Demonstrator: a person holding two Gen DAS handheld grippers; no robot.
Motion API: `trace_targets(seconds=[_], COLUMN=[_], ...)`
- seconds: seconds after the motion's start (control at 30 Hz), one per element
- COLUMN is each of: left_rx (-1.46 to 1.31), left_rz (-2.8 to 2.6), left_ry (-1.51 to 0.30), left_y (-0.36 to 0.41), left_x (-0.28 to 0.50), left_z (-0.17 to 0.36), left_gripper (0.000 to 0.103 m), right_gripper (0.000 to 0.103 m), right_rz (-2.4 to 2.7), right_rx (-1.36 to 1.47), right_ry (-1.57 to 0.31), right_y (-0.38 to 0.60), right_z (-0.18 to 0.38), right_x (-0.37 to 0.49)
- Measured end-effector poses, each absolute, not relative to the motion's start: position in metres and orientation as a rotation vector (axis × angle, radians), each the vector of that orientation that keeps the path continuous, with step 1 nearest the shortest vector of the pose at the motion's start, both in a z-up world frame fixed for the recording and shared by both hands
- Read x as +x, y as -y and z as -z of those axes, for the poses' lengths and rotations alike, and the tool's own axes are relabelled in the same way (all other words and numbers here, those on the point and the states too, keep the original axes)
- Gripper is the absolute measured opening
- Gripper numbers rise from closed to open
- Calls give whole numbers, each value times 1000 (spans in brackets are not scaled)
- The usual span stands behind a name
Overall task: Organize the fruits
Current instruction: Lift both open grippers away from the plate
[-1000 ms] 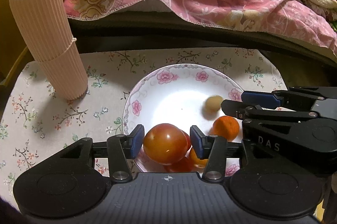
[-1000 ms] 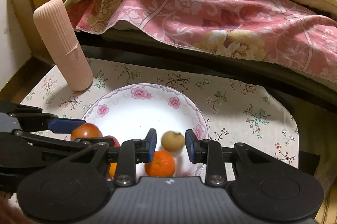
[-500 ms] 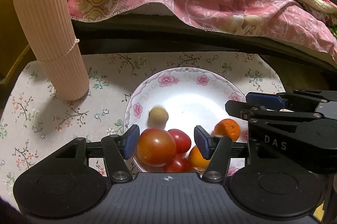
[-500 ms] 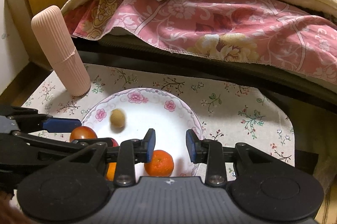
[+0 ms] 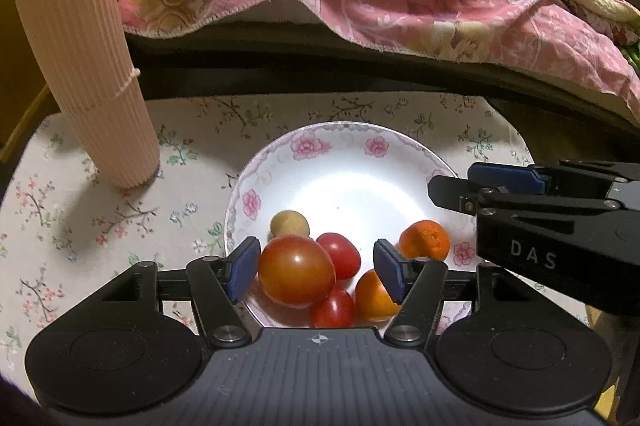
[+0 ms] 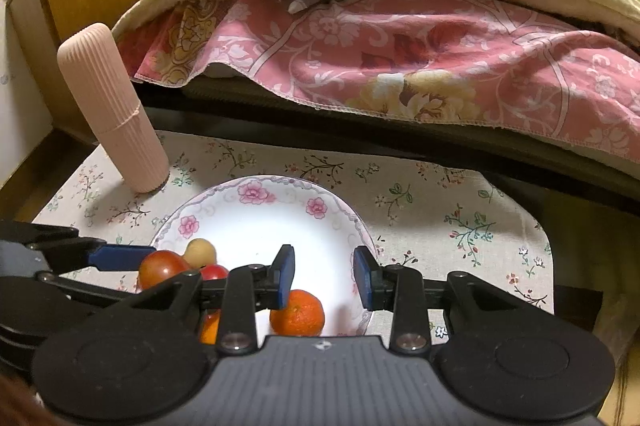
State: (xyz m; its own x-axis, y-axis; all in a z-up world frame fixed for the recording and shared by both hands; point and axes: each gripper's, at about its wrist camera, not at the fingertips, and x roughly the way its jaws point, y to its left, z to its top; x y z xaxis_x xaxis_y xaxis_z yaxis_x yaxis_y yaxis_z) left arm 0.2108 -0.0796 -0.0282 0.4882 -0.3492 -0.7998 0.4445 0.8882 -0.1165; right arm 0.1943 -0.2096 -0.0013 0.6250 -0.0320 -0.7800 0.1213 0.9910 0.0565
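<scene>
On the floral plate [image 5: 280, 161], left to right: one tan round fruit [image 5: 289, 224], one big glossy tomato [image 5: 296, 270], two small red tomatoes [image 5: 339, 254], two oranges [image 5: 424, 240]. Left gripper [image 5: 316, 272] and right gripper [image 6: 324, 276] hover spread, empty.

Glossy glazed plate [image 5: 256, 185], shiny smooth tomato [image 5: 296, 276], ribbed matt cylinder [image 5: 84, 65]

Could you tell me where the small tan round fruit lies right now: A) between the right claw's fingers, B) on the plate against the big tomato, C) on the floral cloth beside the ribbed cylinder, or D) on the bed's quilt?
B: the tan fruit sits on the plate, just behind the big tomato; both claws are open and empty.
</scene>
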Motion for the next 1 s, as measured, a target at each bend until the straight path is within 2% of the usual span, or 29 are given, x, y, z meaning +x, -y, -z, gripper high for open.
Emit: trace_targets(seconds=[0.53, 1.0], left_rx=[110, 187], left_rz=[449, 421], left_ry=[-905, -889], left_y=[68, 35], left_x=[206, 168], left_z=[12, 0], left_gripper=[72, 77], right_gripper=[33, 33], right_rz=[89, 2], right_rx=[115, 114], right_ry=[-875, -891], right_y=[206, 177], right_z=[-6, -20], right_x=[185, 140])
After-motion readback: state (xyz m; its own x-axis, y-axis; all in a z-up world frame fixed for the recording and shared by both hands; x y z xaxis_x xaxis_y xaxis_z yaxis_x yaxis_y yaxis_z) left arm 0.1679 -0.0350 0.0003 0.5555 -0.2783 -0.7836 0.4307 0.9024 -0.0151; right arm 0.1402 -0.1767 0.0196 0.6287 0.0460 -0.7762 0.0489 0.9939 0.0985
